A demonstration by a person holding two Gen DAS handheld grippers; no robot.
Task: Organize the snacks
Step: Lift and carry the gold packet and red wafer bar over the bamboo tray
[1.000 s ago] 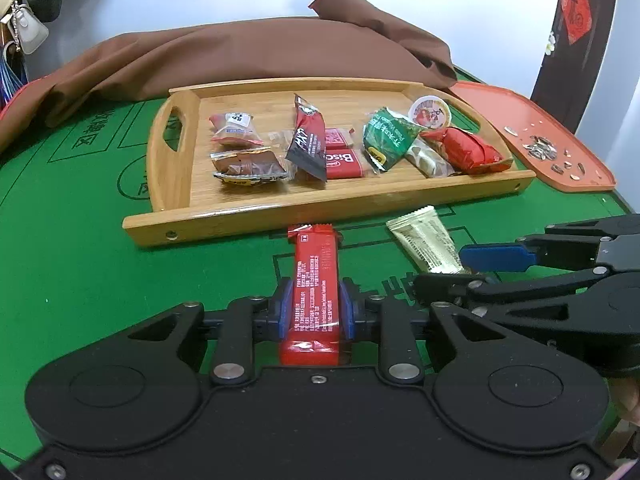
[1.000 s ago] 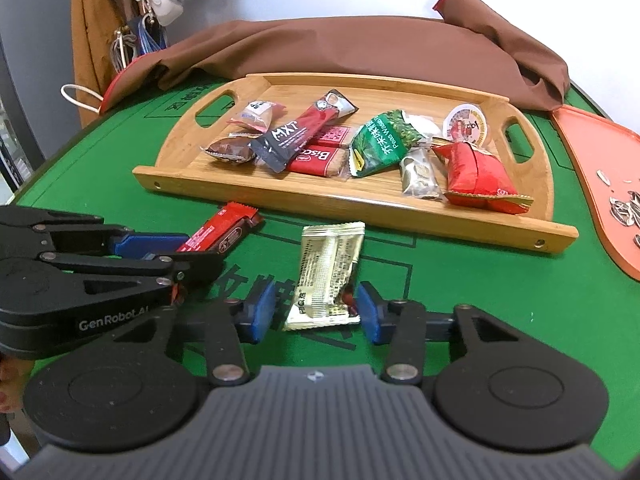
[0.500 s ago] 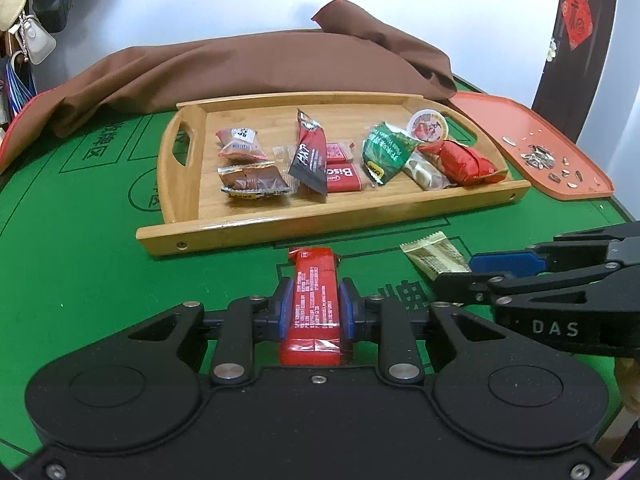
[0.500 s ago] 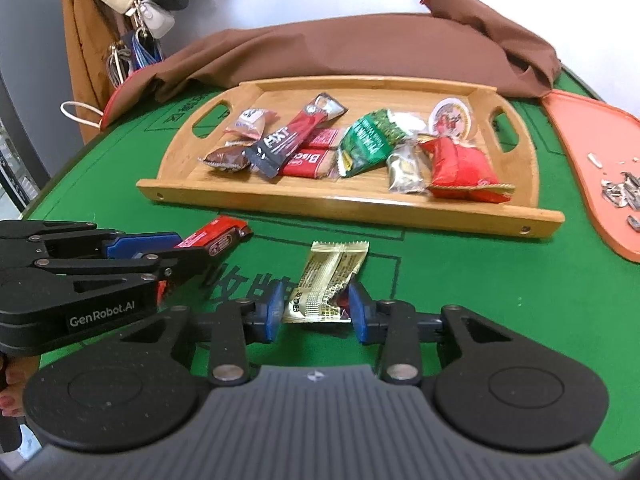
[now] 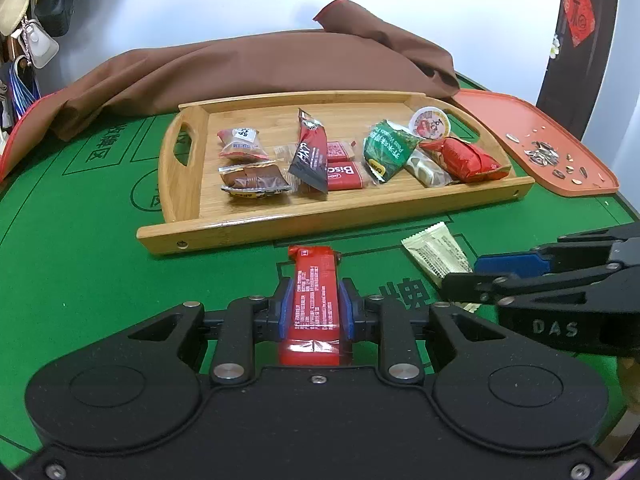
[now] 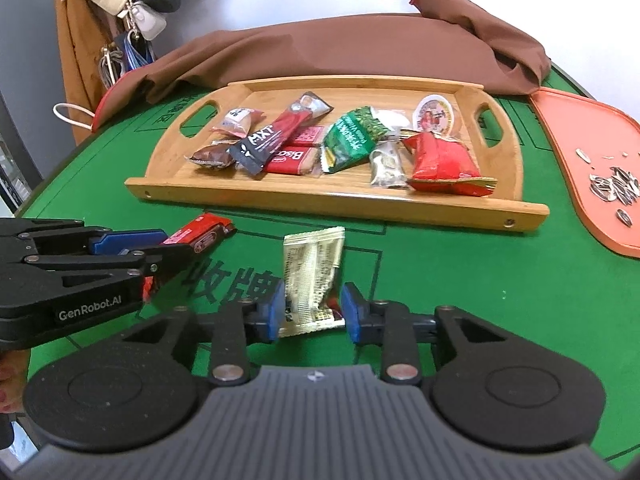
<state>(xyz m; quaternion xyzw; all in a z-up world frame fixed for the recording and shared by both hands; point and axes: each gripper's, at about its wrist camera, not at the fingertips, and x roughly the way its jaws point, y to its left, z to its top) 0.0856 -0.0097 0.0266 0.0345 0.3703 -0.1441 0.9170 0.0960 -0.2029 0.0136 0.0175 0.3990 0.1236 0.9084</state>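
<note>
On the near part of the green felt table (image 5: 80, 264), just short of the bamboo serving tray (image 5: 240, 228): left gripper (image 5: 315, 307) pitched forward and down, blue pads clamped narrow on a long red foil snack bar (image 5: 314, 296), bar lying lengthwise between the fingers with its far end poking out toward the tray. In the right wrist view, the same left gripper reaching in from the left edge, red bar angled up out of its tips, clear of the felt as far as can be told.

Just right of it, right gripper (image 6: 310, 312) likewise tilted down toward the table, jaws opening, a pale gold crinkled snack sachet (image 6: 312, 272) standing between them; left pad against the sachet's edge, right pad with a gap showing beside it, so no firm grip visible. Sachet's far end pointing at the tray's near rail.

In the tray, farther off: a black-and-red stick pack (image 5: 310, 156), a green leaf-print pouch (image 5: 386, 150), a red crimped packet (image 5: 464, 160), a round foil-lidded cup (image 5: 430, 122), other small wrapped pieces. Far behind, a heaped brown cloth (image 5: 260, 68). To the right, an orange plastic tray (image 5: 520, 120) with scattered sunflower seeds (image 5: 542, 156).
</note>
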